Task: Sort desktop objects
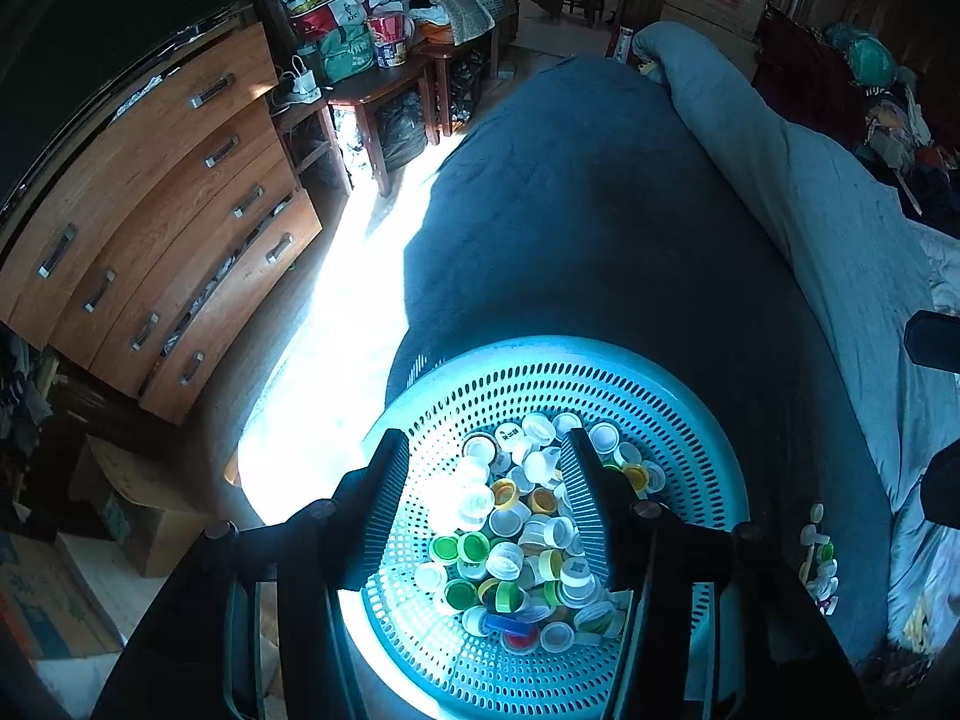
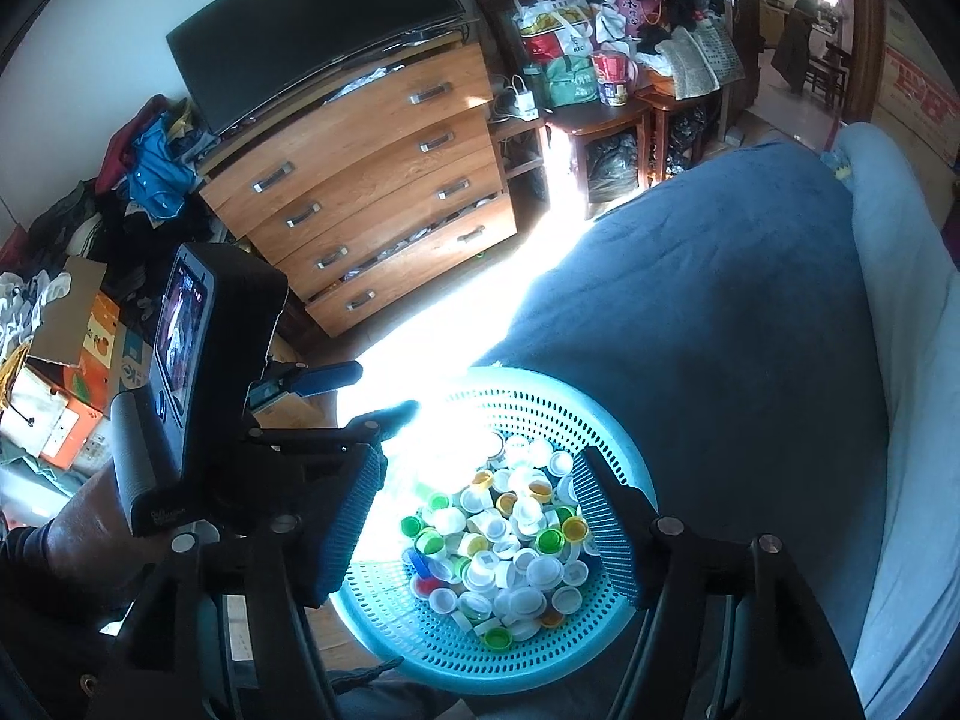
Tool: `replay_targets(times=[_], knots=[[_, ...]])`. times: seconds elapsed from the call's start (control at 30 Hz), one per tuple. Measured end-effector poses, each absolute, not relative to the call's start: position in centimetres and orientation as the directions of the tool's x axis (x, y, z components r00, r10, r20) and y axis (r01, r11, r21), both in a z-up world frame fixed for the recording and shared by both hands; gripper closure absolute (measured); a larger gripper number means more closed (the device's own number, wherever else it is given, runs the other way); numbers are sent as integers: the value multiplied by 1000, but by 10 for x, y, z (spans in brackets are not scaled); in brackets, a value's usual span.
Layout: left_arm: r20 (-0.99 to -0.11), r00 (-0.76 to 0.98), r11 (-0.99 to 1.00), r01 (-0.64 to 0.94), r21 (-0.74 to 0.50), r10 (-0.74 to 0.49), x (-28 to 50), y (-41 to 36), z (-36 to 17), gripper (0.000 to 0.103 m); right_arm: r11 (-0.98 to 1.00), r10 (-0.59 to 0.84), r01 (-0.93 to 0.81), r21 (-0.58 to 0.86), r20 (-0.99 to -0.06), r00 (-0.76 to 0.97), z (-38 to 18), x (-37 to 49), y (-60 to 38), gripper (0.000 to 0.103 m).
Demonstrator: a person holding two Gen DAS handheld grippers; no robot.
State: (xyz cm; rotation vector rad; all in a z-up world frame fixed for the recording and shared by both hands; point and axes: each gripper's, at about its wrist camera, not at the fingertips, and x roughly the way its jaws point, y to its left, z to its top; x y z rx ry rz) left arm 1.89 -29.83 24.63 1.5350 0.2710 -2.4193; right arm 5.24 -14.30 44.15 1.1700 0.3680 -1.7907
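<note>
A turquoise perforated basket (image 1: 540,360) (image 2: 543,387) stands on a dark blue blanket and holds a heap of bottle caps (image 1: 510,522) (image 2: 510,546), mostly white, with some green, yellow, blue and red. My left gripper (image 1: 485,444) hovers over the heap, open, with nothing pinched between its ribbed pads. My right gripper (image 2: 483,459) hangs over the same basket, open wider and also empty. A small row of loose caps (image 1: 819,558) lies on the blanket just right of the basket. In the right wrist view a hand (image 2: 78,534) grips the left tool's handle.
A wooden chest of drawers (image 2: 372,192) with a dark television (image 2: 312,30) on it stands left of the bed. Small tables piled with bags (image 2: 576,72) sit beyond it. Cardboard boxes (image 2: 66,372) crowd the floor at the left. A pale quilt (image 1: 840,228) covers the bed's right side.
</note>
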Motion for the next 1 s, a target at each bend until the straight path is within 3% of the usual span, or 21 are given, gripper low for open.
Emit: replay_targets(times=[0.33,0.43,0.53,0.67,0.83,1.0], knots=[[-909,-405,-958,286,-21,-101,13,-296,242,56,-558,-527,798,226,-840,-130,436,50,-133,25],[-914,-393,-965,262,-11,-96,5,-285,238,47,-595,-521,769,235,-841,-147,428,46,-114,21],[-915,-391,-980,200,20,-99,-5,-260,235,46,-660,-499,712,241,-849,-175,415,40,-76,16],[-911,-410,-996,84,17,-50,-14,-205,236,38,-769,-452,592,242,-860,-236,396,32,7,11],[-910,-406,-992,-124,-32,80,-19,-103,227,37,-903,-354,364,226,-873,-334,364,33,151,9],[-906,-348,-949,-282,-141,239,-13,1,174,34,-981,-195,102,167,-898,-396,295,49,301,5]])
